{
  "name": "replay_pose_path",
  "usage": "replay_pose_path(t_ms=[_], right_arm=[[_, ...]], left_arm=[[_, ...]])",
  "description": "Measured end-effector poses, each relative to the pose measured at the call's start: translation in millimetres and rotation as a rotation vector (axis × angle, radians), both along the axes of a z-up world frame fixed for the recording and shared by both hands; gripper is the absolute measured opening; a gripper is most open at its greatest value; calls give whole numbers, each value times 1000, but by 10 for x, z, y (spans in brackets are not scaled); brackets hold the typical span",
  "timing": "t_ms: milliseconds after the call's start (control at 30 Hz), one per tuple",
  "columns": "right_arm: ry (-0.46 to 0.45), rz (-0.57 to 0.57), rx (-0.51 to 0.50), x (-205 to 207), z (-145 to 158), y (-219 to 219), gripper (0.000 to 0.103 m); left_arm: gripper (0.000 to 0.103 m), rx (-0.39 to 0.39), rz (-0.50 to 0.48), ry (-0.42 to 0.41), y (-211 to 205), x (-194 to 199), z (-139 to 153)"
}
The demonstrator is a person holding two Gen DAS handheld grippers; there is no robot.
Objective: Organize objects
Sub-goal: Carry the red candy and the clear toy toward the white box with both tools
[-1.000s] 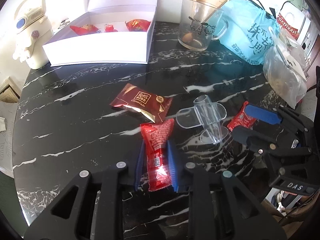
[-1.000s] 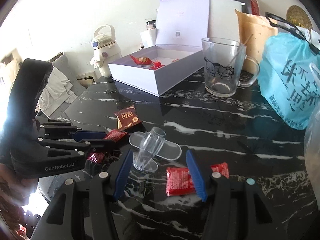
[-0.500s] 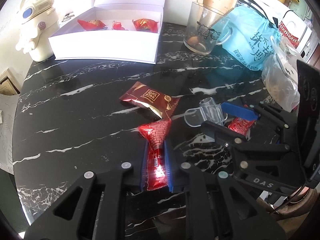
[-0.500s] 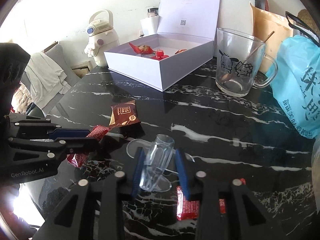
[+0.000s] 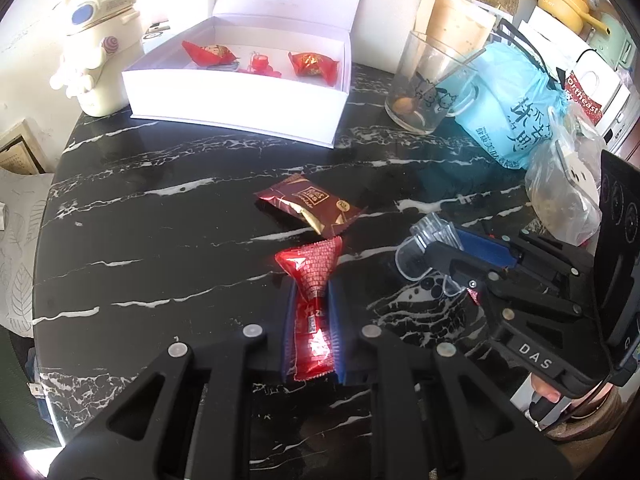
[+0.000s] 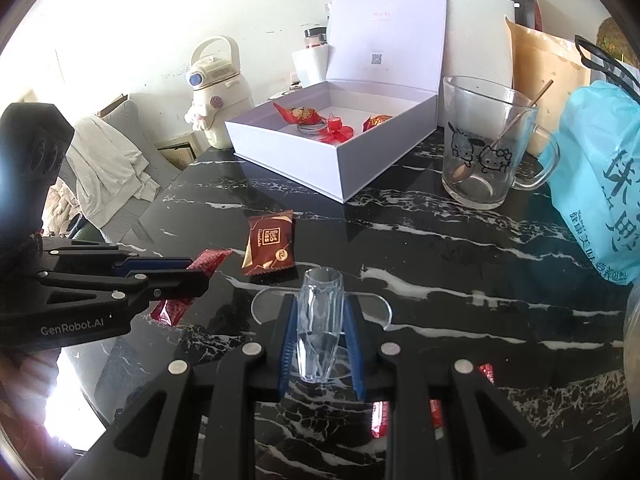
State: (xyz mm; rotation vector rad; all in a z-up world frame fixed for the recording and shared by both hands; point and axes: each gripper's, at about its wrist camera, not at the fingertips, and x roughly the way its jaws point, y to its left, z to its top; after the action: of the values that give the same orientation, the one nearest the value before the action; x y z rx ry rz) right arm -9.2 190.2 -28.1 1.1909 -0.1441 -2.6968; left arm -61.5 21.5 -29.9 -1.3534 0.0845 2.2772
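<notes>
1. Left wrist view: the left tongs [image 5: 311, 320] are pressed together on a red snack packet [image 5: 313, 304], pinching its waist so the wrapper bunches between the blue pads. The packet's far end points toward a brown chocolate packet [image 5: 310, 204] lying loose on the black marble bench [image 5: 160, 240]. The right tongs [image 5: 452, 258] show at the right edge, closed on a clear plastic piece [image 5: 416, 258].

2. Right wrist view: the right tongs [image 6: 320, 332] pinch the clear plastic piece [image 6: 320, 312] by its tube, its flat base spread out on either side. A red packet [image 6: 380, 420] lies partly hidden under these tongs. The left tongs [image 6: 188, 272] sit at the left with their red snack packet [image 6: 208, 260] sticking out.

3. Step in hand, as I judge it: both pickups are made and the carry is beginning.

4. The next move calls for taking both items across to the open white box [image 6: 340, 168], which already holds red sweets, clearing its near wall and avoiding the glass mug [image 6: 484, 152] just beside it.
</notes>
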Motion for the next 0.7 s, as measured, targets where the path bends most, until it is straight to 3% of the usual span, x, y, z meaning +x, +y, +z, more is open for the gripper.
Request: replay_pose_path(t_ms=[700], right_arm=[[74, 38, -2, 123, 489, -17, 23]], left_arm=[[15, 11, 6, 111, -6, 129, 529]])
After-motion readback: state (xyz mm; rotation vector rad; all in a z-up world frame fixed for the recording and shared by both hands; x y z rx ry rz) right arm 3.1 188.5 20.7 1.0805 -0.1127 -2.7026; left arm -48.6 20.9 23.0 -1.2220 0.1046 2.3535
